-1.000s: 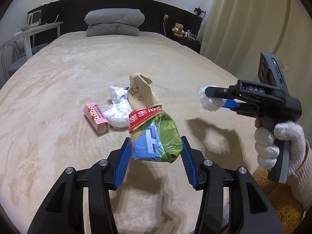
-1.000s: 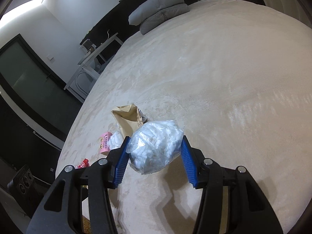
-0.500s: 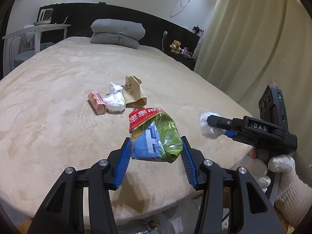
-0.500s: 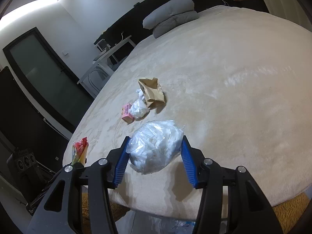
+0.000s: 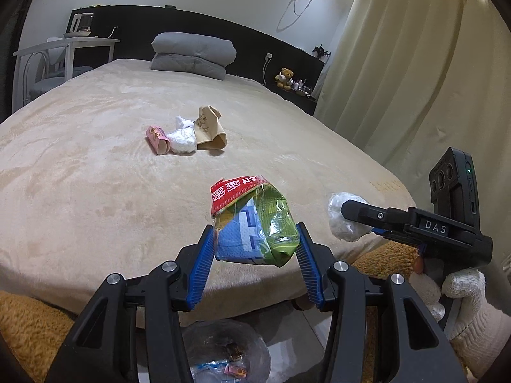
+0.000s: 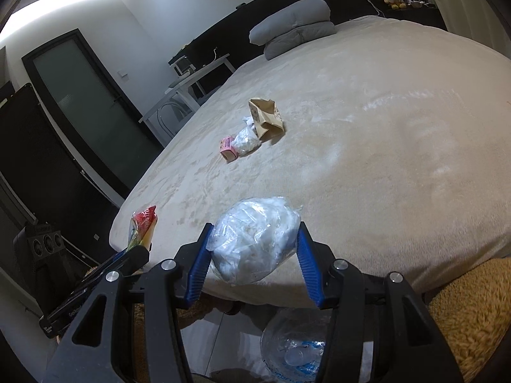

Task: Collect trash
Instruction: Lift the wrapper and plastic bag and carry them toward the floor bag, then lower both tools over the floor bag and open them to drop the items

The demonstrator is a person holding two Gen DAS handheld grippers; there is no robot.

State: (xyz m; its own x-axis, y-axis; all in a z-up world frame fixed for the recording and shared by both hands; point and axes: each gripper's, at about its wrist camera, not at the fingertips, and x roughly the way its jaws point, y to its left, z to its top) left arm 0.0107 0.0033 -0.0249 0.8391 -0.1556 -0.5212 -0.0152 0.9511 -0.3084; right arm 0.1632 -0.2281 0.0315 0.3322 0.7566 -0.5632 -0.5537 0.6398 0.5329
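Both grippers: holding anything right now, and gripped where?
Left gripper pinches the lower end of a green-and-blue snack wrapper, red top sticking up. Right gripper squeezes a crumpled clear plastic bag across its middle.

The left gripper [image 5: 254,244] squeezes a snack bag [image 5: 252,223] over the bed [image 5: 95,166], beside the right gripper [image 5: 346,215] holding a plastic ball [image 5: 341,220].

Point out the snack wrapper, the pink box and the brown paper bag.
snack wrapper [image 5: 255,223], left wrist view, its blue-green middle
pink box [image 5: 156,135], left wrist view, its top face
brown paper bag [image 6: 266,116], right wrist view, its printed side
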